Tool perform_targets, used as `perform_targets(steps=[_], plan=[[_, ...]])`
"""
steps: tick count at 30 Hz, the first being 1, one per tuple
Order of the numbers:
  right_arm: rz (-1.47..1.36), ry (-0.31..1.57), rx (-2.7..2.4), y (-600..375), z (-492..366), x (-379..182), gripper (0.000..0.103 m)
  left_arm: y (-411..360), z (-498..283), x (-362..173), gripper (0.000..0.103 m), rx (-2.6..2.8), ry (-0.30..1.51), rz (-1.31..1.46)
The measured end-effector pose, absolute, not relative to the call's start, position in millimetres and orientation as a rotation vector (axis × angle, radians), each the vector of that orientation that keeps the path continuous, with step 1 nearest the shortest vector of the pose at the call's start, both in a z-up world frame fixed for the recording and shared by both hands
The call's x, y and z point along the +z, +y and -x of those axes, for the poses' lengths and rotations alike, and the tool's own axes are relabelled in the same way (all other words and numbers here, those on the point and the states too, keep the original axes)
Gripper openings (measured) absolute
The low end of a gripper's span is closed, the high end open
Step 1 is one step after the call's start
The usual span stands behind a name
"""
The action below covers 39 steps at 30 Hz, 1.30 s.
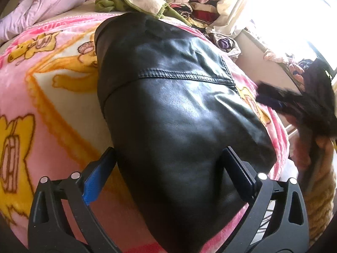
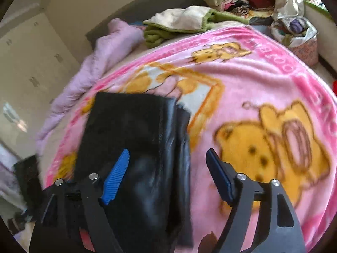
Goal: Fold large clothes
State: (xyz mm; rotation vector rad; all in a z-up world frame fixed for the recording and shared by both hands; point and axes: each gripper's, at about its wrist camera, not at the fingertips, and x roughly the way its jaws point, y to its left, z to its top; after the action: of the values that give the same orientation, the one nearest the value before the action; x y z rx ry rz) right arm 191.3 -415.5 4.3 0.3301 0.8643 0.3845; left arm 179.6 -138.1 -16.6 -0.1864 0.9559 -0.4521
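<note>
While tilted down, both fingers (image 1: 168,164) spread (right (image 2: 167,166) blurred, seemingly empty).

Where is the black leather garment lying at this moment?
In both wrist views, the black leather garment lies folded on the pink cartoon-bear blanket covering the bed, in front of the green and cream fleece.
</note>
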Motion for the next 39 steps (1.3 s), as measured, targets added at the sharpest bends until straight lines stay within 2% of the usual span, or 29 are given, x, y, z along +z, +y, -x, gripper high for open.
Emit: perform_targets(steps=[2,11,14,15,16,21,27,39], plan=[[-0.335,0.892,0.436,-415.7,-173.3,2.5,0.084,-137.9,-176.5,-17.0,0.093,-0.455,0.957,0.191],[-0.379,1.052,0.566,-410.1,-154.5,-40.6,0.084,-133.5,-178.5,-27.4,0.095,-0.468,0.996,0.254],[-0.409,1.088,0.576,-408.9,-163.5,-58.8,0.079,-135.5,-184.2,-32.8,0.095,-0.47,1.021,0.262],[-0.439,1.102,0.599,-409.0,-166.9,-66.3,0.07,-137.0,-186.0,-35.1,0.095,-0.472,1.03,0.258],[-0.458,1.114,0.615,-408.4,-168.8,-71.4,0.066,-138.1,-187.6,-36.6,0.095,-0.475,1.036,0.256],[-0.46,1.094,0.61,-395.4,-163.5,-66.8,0.056,-131.2,-196.9,-35.8,0.095,-0.479,1.043,0.257],[-0.447,1.046,0.599,-361.9,-166.7,-57.3,0.052,-109.9,-208.9,-30.0,0.095,-0.429,1.039,0.238],[-0.443,1.014,0.63,-309.7,-194.1,-58.5,0.053,-54.4,-215.2,-26.8,0.095,-0.327,1.019,0.263]])
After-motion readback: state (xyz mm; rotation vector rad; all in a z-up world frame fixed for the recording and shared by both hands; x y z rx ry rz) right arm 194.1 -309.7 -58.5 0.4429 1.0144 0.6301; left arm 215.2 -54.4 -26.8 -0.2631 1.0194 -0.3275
